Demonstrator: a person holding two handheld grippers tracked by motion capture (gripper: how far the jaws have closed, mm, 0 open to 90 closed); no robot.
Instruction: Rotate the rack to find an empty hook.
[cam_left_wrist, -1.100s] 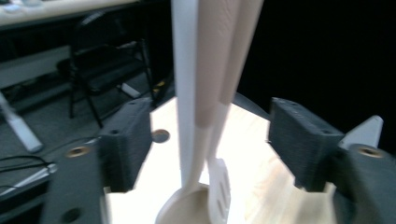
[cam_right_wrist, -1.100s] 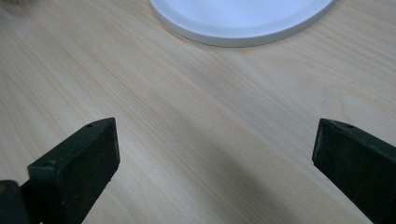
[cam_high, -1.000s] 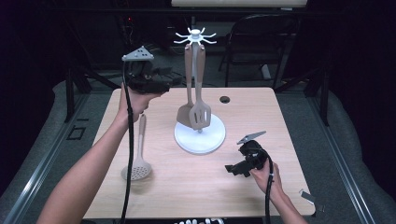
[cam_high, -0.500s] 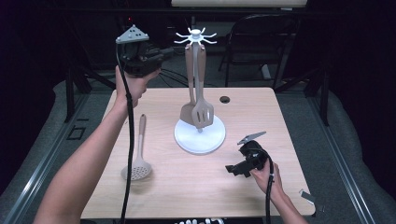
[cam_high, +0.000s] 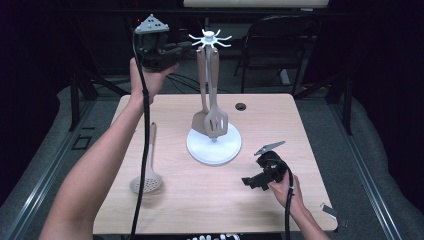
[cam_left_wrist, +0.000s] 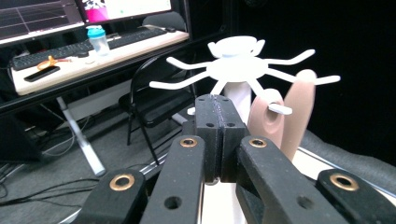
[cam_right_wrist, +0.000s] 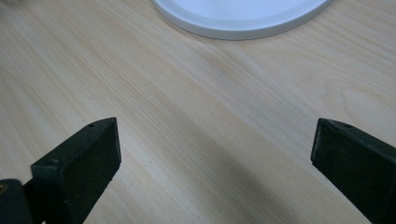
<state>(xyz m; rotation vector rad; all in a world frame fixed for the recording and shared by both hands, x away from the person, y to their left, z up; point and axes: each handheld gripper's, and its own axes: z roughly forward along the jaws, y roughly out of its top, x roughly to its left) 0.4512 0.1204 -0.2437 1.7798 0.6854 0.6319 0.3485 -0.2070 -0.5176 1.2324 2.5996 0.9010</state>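
A white utensil rack (cam_high: 214, 145) stands mid-table, its hook crown (cam_high: 210, 37) up top. Two beige utensils hang from it: a solid spatula (cam_high: 201, 120) and a slotted turner (cam_high: 218, 122). A beige skimmer (cam_high: 146, 182) lies flat on the table at the left. My left gripper (cam_high: 184, 48) is held high, just left of the crown. In the left gripper view it (cam_left_wrist: 219, 140) is shut on nothing, with the hooks (cam_left_wrist: 238, 70) and hanging handles (cam_left_wrist: 266, 121) right ahead. My right gripper (cam_high: 252, 182) rests low on the table right of the base; its jaws (cam_right_wrist: 215, 149) stand wide open over bare wood.
The wooden table (cam_high: 280, 125) has a black cable hole (cam_high: 241, 106) behind the rack. A folding chair (cam_high: 280, 45) stands beyond the far edge. A desk with keyboards and a bottle (cam_left_wrist: 98, 39) lies farther back. The rack base rim (cam_right_wrist: 243, 23) is just ahead of the right gripper.
My left gripper has risen and moved away from me, up to the level of the rack's crown. The right gripper and the utensils have not moved.
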